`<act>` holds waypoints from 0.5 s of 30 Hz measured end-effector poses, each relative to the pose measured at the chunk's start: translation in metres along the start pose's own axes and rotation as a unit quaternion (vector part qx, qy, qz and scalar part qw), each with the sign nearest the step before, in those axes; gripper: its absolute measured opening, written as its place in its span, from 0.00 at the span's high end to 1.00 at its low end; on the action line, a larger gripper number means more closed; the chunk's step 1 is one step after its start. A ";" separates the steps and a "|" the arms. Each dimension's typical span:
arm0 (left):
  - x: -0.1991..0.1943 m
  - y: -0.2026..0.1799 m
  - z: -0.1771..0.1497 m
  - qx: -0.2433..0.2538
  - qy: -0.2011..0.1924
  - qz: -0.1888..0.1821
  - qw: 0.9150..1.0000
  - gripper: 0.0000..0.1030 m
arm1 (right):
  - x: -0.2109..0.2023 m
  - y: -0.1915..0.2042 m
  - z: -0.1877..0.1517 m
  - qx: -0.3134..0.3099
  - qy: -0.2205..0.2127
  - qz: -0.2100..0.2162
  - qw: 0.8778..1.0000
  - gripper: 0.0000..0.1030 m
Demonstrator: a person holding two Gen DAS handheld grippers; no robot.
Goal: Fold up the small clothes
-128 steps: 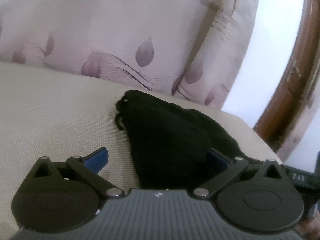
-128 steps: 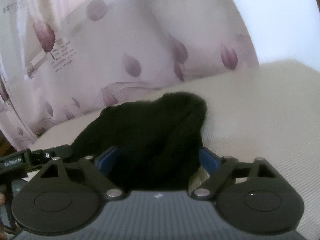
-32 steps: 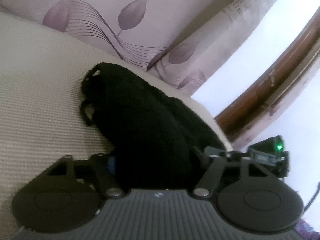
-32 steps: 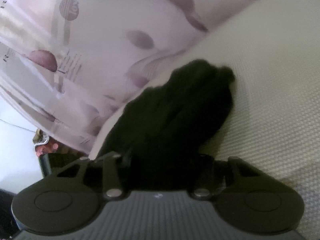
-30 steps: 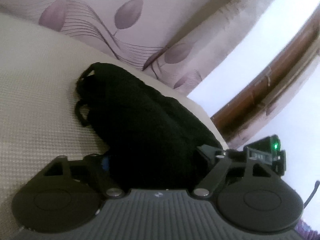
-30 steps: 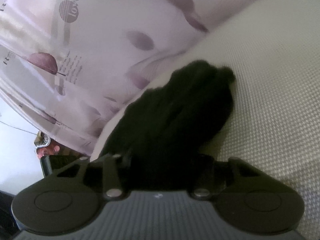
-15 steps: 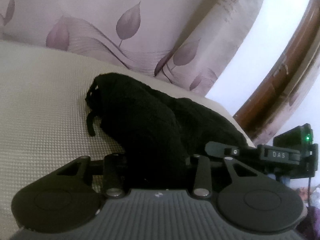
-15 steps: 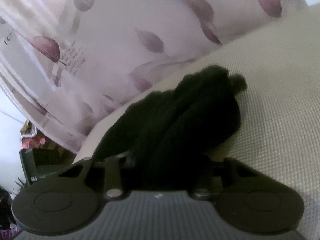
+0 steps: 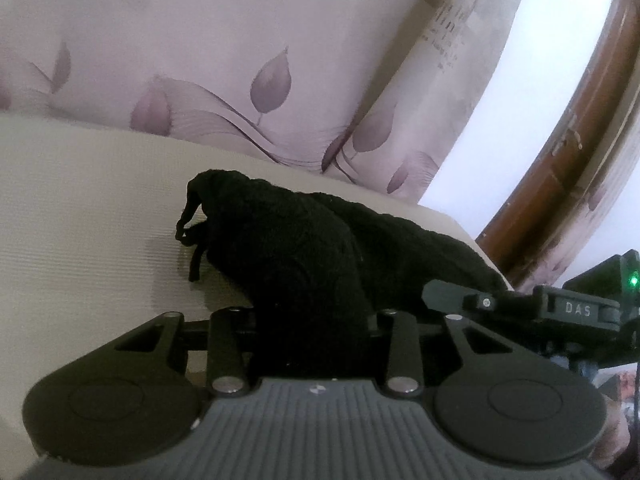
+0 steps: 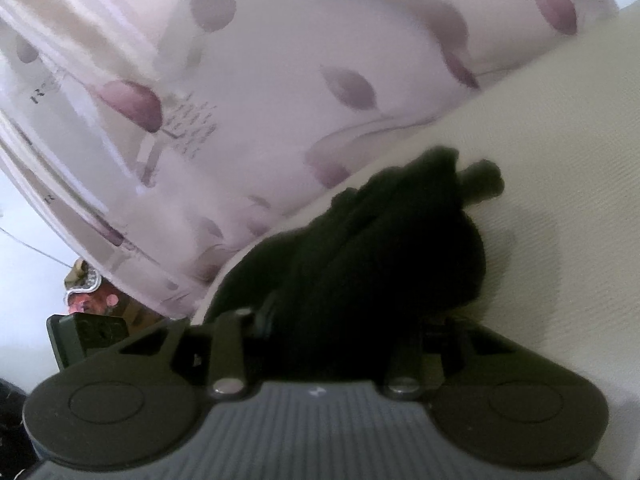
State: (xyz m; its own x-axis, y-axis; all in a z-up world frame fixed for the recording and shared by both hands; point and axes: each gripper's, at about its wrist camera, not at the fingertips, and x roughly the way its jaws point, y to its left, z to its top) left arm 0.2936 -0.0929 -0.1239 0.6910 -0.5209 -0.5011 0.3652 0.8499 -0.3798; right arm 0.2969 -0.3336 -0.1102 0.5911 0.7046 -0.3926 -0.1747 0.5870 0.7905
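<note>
A small black garment [image 9: 296, 236] lies bunched on a cream textured surface [image 9: 80, 200]. My left gripper [image 9: 312, 320] is shut on its near edge, and the cloth bulges up between the jaws. A drawstring loop [image 9: 188, 232] hangs at its far left end. In the right wrist view the same black garment [image 10: 384, 256] runs from the jaws away to the upper right. My right gripper [image 10: 332, 336] is shut on its other near edge. The fingertips of both grippers are hidden in the cloth. The right gripper [image 9: 520, 304] shows at the right of the left view.
A pale curtain with purple leaf prints [image 9: 240, 60] hangs behind the surface and also shows in the right wrist view [image 10: 280, 80]. A brown wooden frame [image 9: 580, 140] stands at the right. Some clutter [image 10: 88, 292] sits low at the left beyond the surface edge.
Both grippers went from open around the garment to shut on it. Over the last second both have lifted and tilted a little, and the cloth has bunched up more.
</note>
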 end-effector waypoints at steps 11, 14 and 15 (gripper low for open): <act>-0.082 0.011 -0.014 0.019 -0.009 0.032 0.999 0.63 | 0.003 0.056 -0.048 0.009 0.009 0.033 0.999 0.64; -0.103 0.014 -0.021 0.022 -0.011 0.040 0.999 0.63 | 0.004 0.072 -0.062 0.007 0.012 0.038 0.999 0.64; -0.110 0.015 -0.023 0.023 -0.011 0.043 0.999 0.63 | 0.005 0.077 -0.066 0.007 0.013 0.041 0.999 0.64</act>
State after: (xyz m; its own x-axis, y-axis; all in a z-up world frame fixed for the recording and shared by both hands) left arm 0.2092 -0.0244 -0.0925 0.7340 -0.4448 -0.5132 0.3324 0.8943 -0.2997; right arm 0.2341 -0.2588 -0.0827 0.5547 0.7600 -0.3388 -0.2107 0.5222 0.8264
